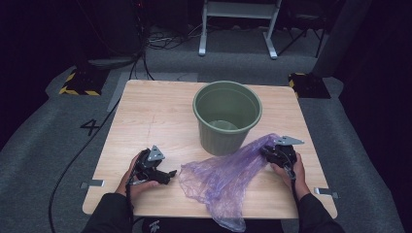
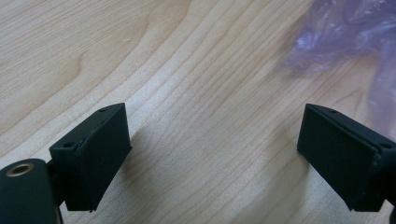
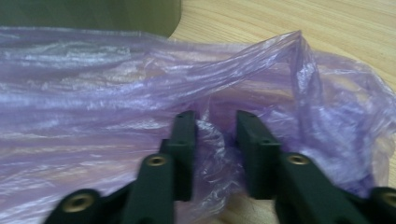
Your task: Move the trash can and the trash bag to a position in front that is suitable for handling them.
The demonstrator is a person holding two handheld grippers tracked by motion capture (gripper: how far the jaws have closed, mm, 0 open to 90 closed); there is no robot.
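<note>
We hold the right gripper with its jaws nearly shut on a bunched fold of the thin, translucent purple plastic bag; film is pinched between the two black fingers, and the rest of the sheet spreads out beyond their tips. In the high view the right gripper sits at the bag's far corner, just beside the round, dark green ribbed plastic bin, whose wall rises just beyond the fingertips behind the film.

Our left gripper has its jaws spread wide with nothing between them, only the bare pale wooden tabletop. The bag's crumpled edge lies ahead of the fingertips and off to their right side, near but not touching. From above, the left gripper rests low on the table, its tips pointing at the bag.

We judge the job, lining the bin with the bag, to be at its start: one corner is taken, the bag is crumpled on the table and hanging over its near edge, and the bin stands upright and unlined. Left to do: take a second grip with the left, open the mouth, and draw it over the rim.
</note>
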